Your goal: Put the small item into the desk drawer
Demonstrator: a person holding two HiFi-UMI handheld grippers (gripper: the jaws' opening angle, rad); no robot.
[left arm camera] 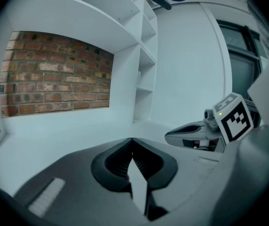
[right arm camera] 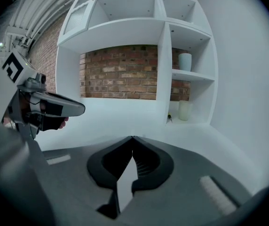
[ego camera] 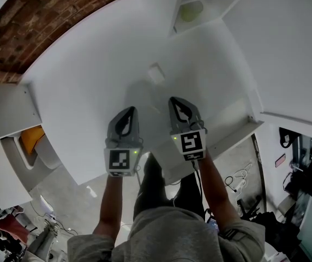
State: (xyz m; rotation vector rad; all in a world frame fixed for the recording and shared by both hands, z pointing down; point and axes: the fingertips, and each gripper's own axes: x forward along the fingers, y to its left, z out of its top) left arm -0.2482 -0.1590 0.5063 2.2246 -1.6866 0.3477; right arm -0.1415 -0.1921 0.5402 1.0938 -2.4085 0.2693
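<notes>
Found left tool [ego camera: 129,112] over the near part of the white bench [ego camera: 85,64], jaws pressed together tip to tip, nothing held. Found right tool [ego camera: 175,101] just beside it, to its right and reaching slightly further forward. Its jaws are likewise closed on nothing, tips meeting in its own view. Noted both tools pointing forward and somewhat down, clear of the bench surface as far as can be judged.

Located the small item [ego camera: 156,73] ahead of both tools — a small white flat piece lying on the bench, roughly between their lines, nearer the right tool's tip and apart from it. Could not make out further detail on it.

Recorded, beyond the item, a brick wall [ego camera: 47,15] behind the bench, ahead and left of the tools. Recorded white shelves [right arm camera: 186,76] ahead and right of the right tool — one pale cylinder [right arm camera: 185,61] on an upper shelf, a second pale cylinder [right arm camera: 185,110] in the compartment below.
</notes>
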